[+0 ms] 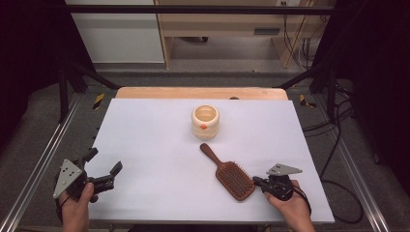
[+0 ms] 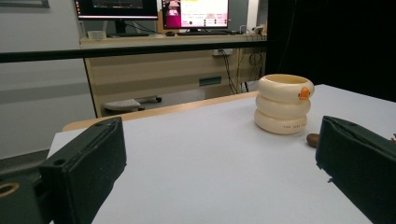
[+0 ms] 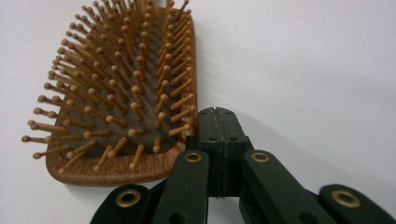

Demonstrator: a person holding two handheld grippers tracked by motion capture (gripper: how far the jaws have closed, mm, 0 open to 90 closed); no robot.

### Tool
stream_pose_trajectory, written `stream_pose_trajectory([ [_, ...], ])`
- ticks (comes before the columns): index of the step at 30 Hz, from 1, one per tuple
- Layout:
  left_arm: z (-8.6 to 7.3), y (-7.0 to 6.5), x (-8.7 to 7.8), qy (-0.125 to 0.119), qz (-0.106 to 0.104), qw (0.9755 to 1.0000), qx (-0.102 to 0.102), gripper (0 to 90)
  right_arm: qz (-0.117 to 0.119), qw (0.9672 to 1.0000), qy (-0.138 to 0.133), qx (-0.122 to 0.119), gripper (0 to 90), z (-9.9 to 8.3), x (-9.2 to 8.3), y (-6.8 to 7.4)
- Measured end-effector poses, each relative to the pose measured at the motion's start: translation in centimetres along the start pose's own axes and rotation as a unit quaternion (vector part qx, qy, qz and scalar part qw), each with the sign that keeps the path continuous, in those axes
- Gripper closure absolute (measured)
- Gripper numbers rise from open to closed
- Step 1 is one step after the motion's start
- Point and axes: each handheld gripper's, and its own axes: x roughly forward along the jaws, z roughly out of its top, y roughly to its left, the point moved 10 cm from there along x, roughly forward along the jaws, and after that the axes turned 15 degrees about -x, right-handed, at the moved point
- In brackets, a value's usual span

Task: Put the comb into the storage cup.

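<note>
Hairbrush (image 1: 229, 173) lay bristles-up on the white bench (image 1: 154, 145), near the front right, its handle angled up toward the cream ringed cup (image 1: 205, 122) standing farther back at mid-bench. Right gripper (image 1: 256, 181) sat just beside the brush head's lower right corner, fingers (image 3: 219, 126) pressed together with nothing between them, the tips right at the wooden rim. Left gripper (image 1: 104, 166) hovered at the front left, well apart from the brush, fingers (image 2: 88, 158) spread wide and empty.
</note>
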Motion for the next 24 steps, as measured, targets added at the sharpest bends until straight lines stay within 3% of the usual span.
stream_pose_trajectory([
  [6, 0.0, 0.0, 0.0, 0.0, 0.0, 1.0, 0.0, 2.0, 0.023, 0.9996, 0.003, -0.015, 90.0, 0.4, 0.3, 1.4],
  [24, 0.0, 0.0, 0.0, 0.001, 0.0, 1.0, 0.001, 2.0, 0.06, 0.9966, 0.003, -0.055, 90.0, 1.2, 0.9, 3.9],
])
